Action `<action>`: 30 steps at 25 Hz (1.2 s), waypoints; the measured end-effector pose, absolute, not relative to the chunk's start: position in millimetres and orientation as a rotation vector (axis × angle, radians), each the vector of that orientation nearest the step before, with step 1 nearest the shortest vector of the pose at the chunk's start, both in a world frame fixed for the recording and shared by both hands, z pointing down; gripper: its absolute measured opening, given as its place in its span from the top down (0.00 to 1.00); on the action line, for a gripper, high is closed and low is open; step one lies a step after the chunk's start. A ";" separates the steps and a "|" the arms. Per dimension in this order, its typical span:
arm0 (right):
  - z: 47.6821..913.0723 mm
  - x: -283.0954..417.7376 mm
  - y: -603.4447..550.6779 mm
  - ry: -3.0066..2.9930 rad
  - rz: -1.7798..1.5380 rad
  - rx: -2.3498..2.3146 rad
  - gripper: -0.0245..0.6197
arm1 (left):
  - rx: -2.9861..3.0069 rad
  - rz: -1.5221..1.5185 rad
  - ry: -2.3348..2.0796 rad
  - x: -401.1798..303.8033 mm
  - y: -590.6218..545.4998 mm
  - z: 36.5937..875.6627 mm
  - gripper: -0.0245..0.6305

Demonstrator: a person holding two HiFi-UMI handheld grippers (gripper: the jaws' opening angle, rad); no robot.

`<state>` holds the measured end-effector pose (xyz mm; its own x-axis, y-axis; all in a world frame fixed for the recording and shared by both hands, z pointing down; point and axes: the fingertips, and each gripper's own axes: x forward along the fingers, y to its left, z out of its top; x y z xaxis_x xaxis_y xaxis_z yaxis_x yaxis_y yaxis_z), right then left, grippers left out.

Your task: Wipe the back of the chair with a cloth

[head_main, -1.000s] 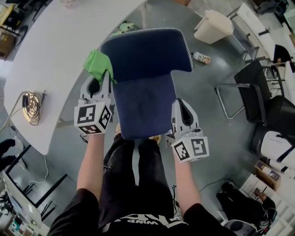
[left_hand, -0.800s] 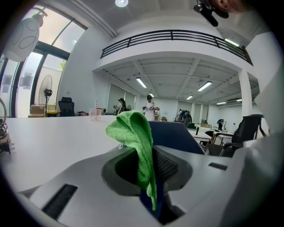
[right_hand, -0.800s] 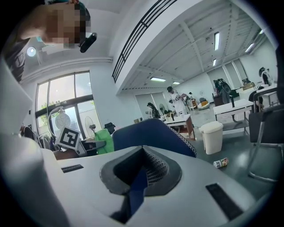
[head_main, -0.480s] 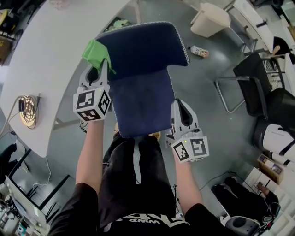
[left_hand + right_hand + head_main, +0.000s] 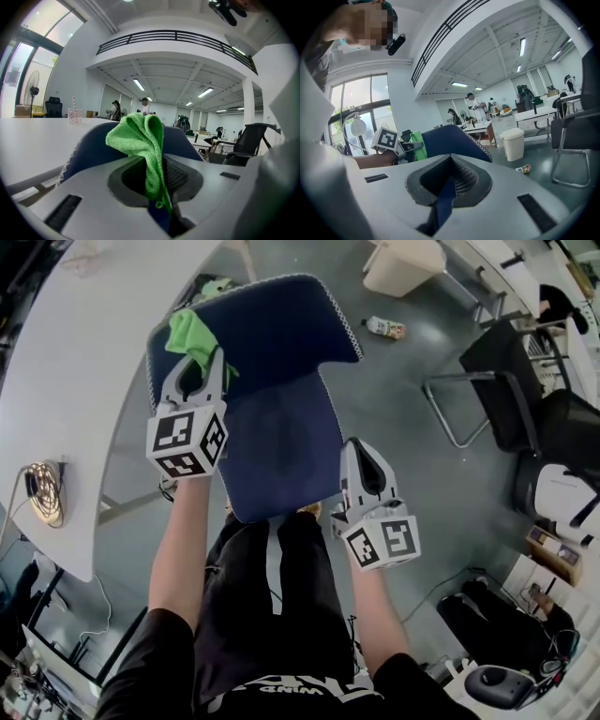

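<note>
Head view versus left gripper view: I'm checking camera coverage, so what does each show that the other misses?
Only the head view: the right tongs clamped on the edge of the blue upholstered chair, and a labelled bottle on the grey floor. Only the left gripper view: the black balcony railing overhead. Both: the left tongs shut on the green microfibre cloth at that chair's back.

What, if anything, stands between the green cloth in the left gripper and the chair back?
Nothing visible. The cloth, clamped in the left gripper, sits right at the chair back, at its upper corner. The right gripper grips the chair lower down, clear of that spot.
</note>
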<state>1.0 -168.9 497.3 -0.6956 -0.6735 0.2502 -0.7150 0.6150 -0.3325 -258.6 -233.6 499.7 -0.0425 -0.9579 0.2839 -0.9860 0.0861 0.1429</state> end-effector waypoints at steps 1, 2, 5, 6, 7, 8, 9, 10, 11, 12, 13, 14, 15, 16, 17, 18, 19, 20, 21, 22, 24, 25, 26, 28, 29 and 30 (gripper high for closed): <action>495.9 4.9 -170.1 -2.729 0.629 1.192 0.97 | 1.948 0.127 -2.049 -251.6 -239.5 499.1 0.85; 494.7 9.0 -171.0 -2.725 0.628 1.206 0.97 | 1.961 0.122 -2.034 -245.2 -245.2 498.8 0.85; 494.9 19.4 -170.4 -2.703 0.632 1.248 0.97 | 1.993 0.106 -1.989 -228.9 -261.3 499.7 0.85; 495.2 22.5 -169.8 -2.693 0.634 1.261 0.97 | 2.007 0.108 -1.973 -223.4 -266.9 499.9 0.85; 495.5 25.8 -169.2 -2.684 0.637 1.272 0.97 | 2.020 0.113 -1.958 -217.8 -272.4 500.1 0.85; 496.2 29.2 -168.3 -2.676 0.640 1.283 0.97 | 2.033 0.115 -1.945 -212.3 -277.4 500.7 0.85; 497.4 32.7 -167.1 -2.668 0.644 1.292 0.97 | 2.044 0.116 -1.933 -207.0 -282.0 501.7 0.85; 499.1 35.8 -165.7 -2.661 0.647 1.302 0.97 | 2.056 0.117 -1.921 -201.7 -286.4 503.0 0.85; 501.3 38.5 -164.5 -2.654 0.650 1.310 0.97 | 2.071 0.120 -1.907 -196.0 -290.9 504.6 0.85; 504.0 40.7 -163.7 -2.647 0.652 1.319 0.97 | 2.090 0.125 -1.890 -189.9 -295.9 506.6 0.85; 507.1 42.5 -163.5 -2.639 0.654 1.325 0.97 | 2.110 0.130 -1.869 -183.5 -301.2 509.1 0.85; 510.2 44.1 -163.7 -2.631 0.657 1.331 0.97 | 2.128 0.135 -1.848 -177.4 -306.4 511.8 0.85; 512.7 45.9 -163.9 -2.624 0.661 1.335 0.97 | 2.142 0.139 -1.828 -171.4 -310.8 514.6 0.85; 514.3 48.3 -163.8 -2.618 0.665 1.340 0.97 | 2.151 0.142 -1.810 -165.3 -314.4 517.3 0.85; 514.8 51.3 -163.3 -2.613 0.668 1.346 0.97 | 2.160 0.146 -1.794 -158.7 -317.5 519.9 0.85; 514.7 54.6 -162.6 -2.608 0.670 1.354 0.97 | 2.168 0.150 -1.778 -151.7 -320.2 522.1 0.85; 514.4 57.7 -161.8 -2.602 0.671 1.362 0.97 | 2.176 0.151 -1.761 -144.8 -322.7 523.8 0.85; 514.2 60.2 -161.4 -2.597 0.672 1.368 0.97 | 2.181 0.147 -1.745 -138.6 -324.9 524.9 0.85; 514.5 62.5 -161.4 -2.594 0.673 1.373 0.97 | 2.187 0.140 -1.730 -133.0 -326.8 525.5 0.85; 515.2 64.7 -162.0 -2.592 0.675 1.376 0.97 | 2.192 0.129 -1.715 -127.8 -328.1 525.4 0.85; 517.8 69.4 -163.9 -2.591 0.680 1.378 0.97 | 2.203 0.097 -1.685 -118.4 -328.1 523.6 0.85; 519.7 71.1 -165.0 -2.591 0.682 1.375 0.97 | 2.207 0.082 -1.675 -115.5 -326.6 521.9 0.85; 521.9 71.6 -166.1 -2.592 0.685 1.369 0.97 | 2.209 0.069 -1.670 -114.2 -324.0 520.0 0.85; 525.9 70.4 -166.5 -2.595 0.688 1.354 0.97 | 2.206 0.044 -1.668 -115.4 -314.9 516.1 0.85; 527.4 69.3 -165.9 -2.595 0.688 1.347 0.97 | 2.198 0.026 -1.669 -117.6 -308.5 514.0 0.85; 528.5 67.8 -165.2 -2.595 0.687 1.341 0.97 | 2.185 0.004 -1.673 -121.4 -301.6 511.7 0.85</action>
